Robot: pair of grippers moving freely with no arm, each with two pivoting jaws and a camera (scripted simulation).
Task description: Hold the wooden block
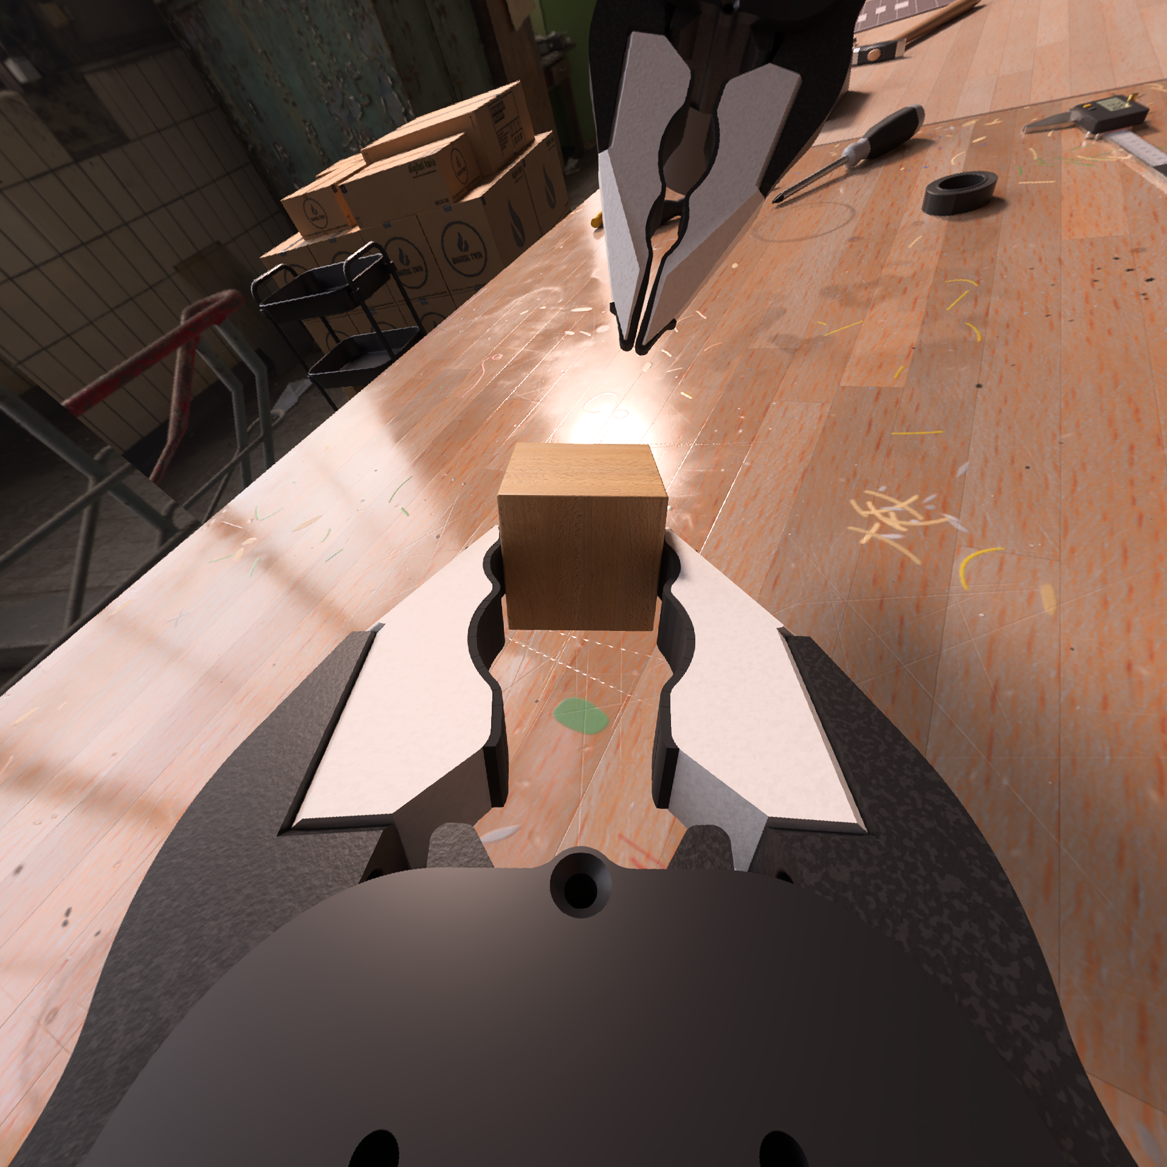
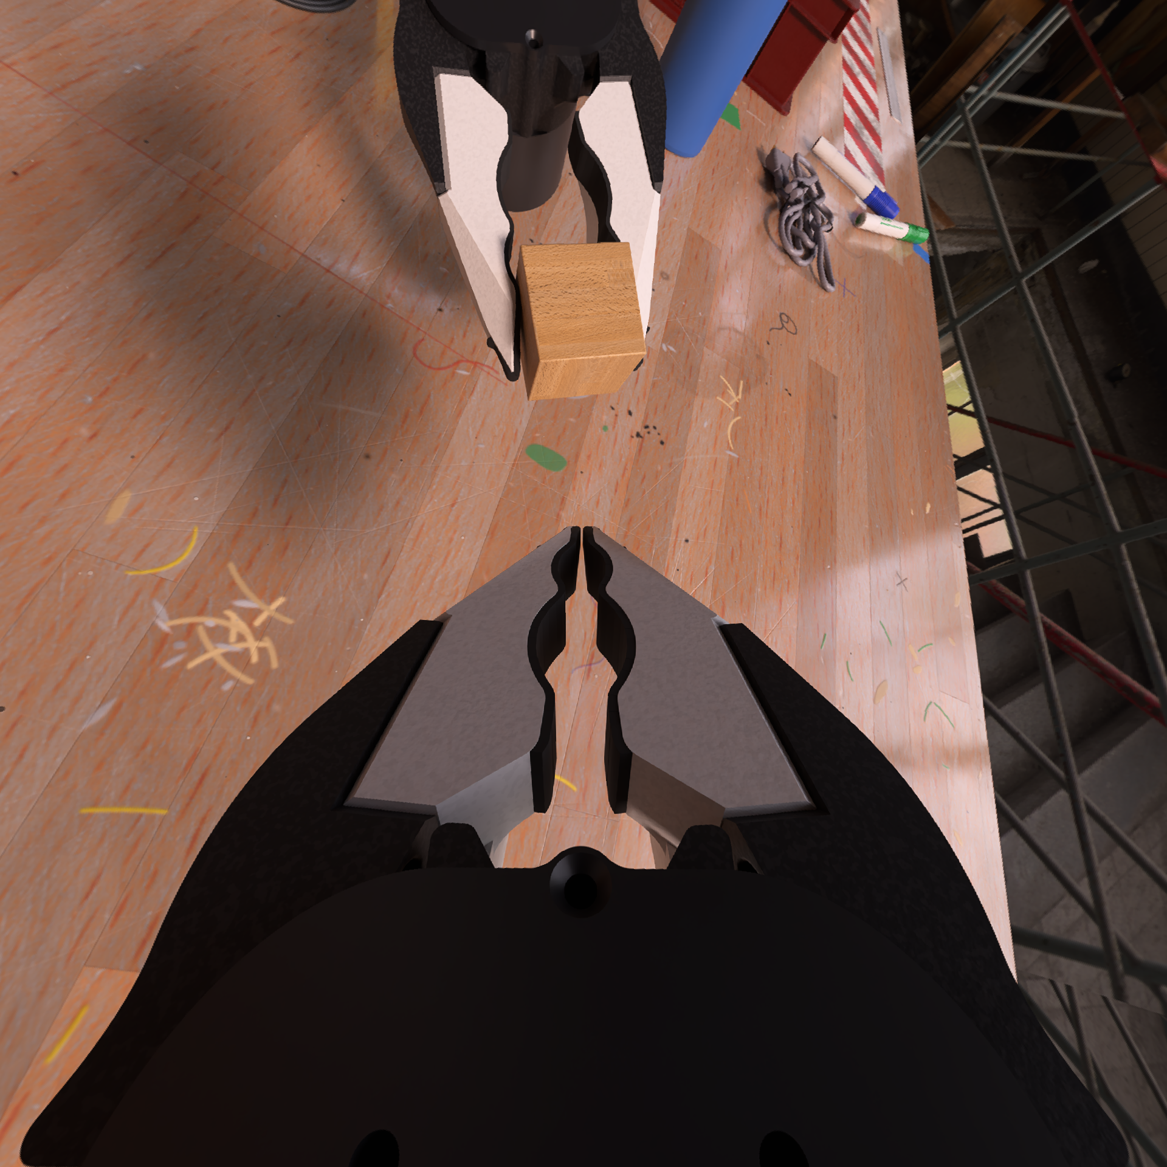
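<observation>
The wooden block (image 1: pixel 581 549) is a light-brown cube. My left gripper (image 1: pixel 582 556) is shut on it, one fingertip on each side face, and holds it a little above the wooden table (image 1: pixel 884 442). In the right wrist view the block (image 2: pixel 581 316) sits between the left gripper's (image 2: pixel 574 366) white fingers. My right gripper (image 2: pixel 581 533) is shut and empty, its tips together, a short way from the block and pointing at it. It also shows in the left wrist view (image 1: pixel 634 344), beyond the block.
A screwdriver (image 1: pixel 865 148), a black tape roll (image 1: pixel 960 192) and a caliper (image 1: pixel 1099 120) lie far right. A blue cylinder (image 2: pixel 713 76), a red box (image 2: pixel 795 44), a grey cord (image 2: pixel 799 215) and markers (image 2: pixel 884 208) lie near the table edge. Cardboard boxes (image 1: pixel 442 189) stand off the table.
</observation>
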